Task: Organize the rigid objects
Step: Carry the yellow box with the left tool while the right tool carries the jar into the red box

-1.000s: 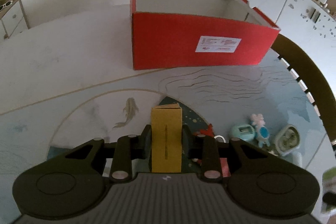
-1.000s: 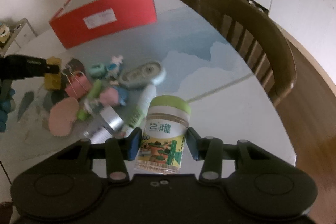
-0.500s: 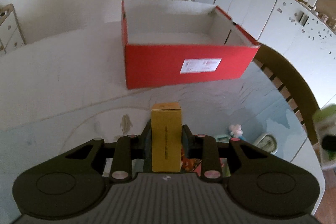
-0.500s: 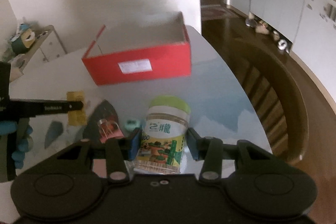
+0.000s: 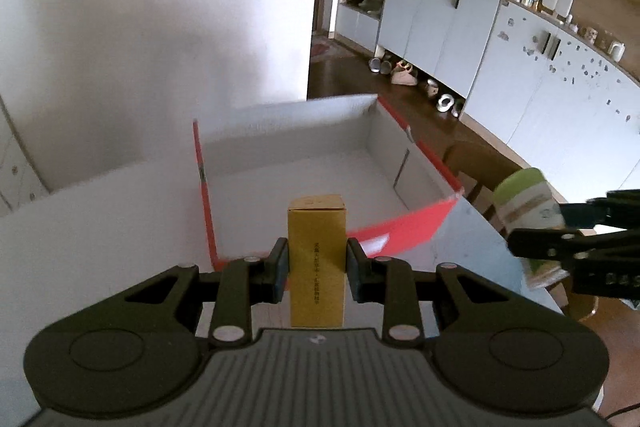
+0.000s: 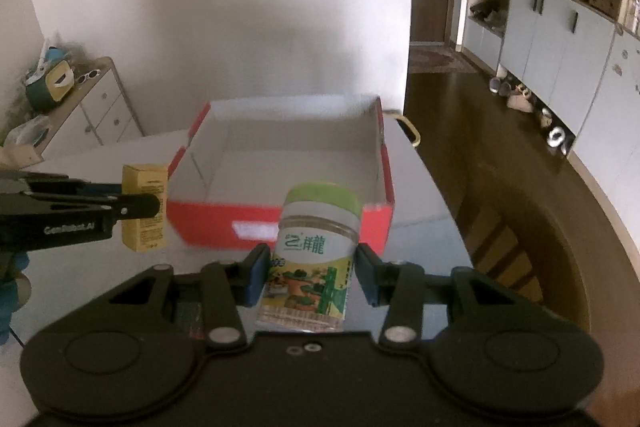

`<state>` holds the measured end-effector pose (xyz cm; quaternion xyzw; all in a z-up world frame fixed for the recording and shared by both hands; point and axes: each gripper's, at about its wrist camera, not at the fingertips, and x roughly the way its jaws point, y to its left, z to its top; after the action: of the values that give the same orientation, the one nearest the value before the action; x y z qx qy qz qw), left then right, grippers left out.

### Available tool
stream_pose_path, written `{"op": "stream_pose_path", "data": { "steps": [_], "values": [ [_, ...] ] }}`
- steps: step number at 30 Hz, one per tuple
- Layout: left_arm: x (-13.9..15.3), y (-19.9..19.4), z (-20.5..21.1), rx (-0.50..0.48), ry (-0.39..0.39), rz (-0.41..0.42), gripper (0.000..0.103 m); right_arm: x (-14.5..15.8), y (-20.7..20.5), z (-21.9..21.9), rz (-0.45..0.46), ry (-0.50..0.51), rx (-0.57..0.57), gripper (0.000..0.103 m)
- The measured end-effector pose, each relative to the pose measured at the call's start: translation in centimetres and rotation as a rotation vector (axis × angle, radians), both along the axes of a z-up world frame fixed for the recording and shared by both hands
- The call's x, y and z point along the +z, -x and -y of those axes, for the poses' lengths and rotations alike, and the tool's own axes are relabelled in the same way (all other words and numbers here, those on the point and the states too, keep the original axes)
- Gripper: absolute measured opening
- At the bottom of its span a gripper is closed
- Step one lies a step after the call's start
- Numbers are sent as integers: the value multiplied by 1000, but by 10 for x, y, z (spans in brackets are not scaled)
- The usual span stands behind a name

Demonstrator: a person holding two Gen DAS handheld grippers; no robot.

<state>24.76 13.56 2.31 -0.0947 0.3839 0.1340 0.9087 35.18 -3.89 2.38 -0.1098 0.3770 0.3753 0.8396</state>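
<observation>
My left gripper [image 5: 317, 263] is shut on an upright yellow carton [image 5: 317, 251] and holds it in the air just before the near wall of an open red box [image 5: 404, 223] with a white inside. My right gripper [image 6: 311, 273] is shut on a green-lidded jar [image 6: 316, 247] with a printed label, held above the table in front of the same red box [image 6: 320, 223]. In the right wrist view the left gripper and its yellow carton [image 6: 144, 203] are at the left. In the left wrist view the jar [image 5: 524, 199] shows at the right.
The box stands on a pale round table [image 5: 80, 227]. A wooden chair [image 6: 532, 259] stands at the table's right side. White cabinets [image 5: 460, 27] line the far wall, and a small drawer unit [image 6: 96, 111] stands at the left.
Both grippers have risen and moved forward toward the red box with their loads. The small objects on the table have dropped out of view.
</observation>
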Motion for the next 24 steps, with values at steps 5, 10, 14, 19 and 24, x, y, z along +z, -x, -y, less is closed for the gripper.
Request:
{"op": "stream_pose_path", "data": {
  "steps": [5,10,14,19,24],
  "values": [
    [5,-35,-12,-11,-17,-22,29,-3,-26,-30,18,21,21,45],
    [-2,-69,-31,-5,-23,-58,29,-14,-44,-56,24,43,44,45],
    [-15,-93,-50,-3,-8,-97,29,-27,-58,-78,26,65,65,45],
    [-41,-119,-64,-15,-13,-160,29,-46,-72,-102,18,97,98,45],
    [-72,-141,-75,-23,3,-218,29,-69,-81,-124,2,135,126,45]
  ]
}}
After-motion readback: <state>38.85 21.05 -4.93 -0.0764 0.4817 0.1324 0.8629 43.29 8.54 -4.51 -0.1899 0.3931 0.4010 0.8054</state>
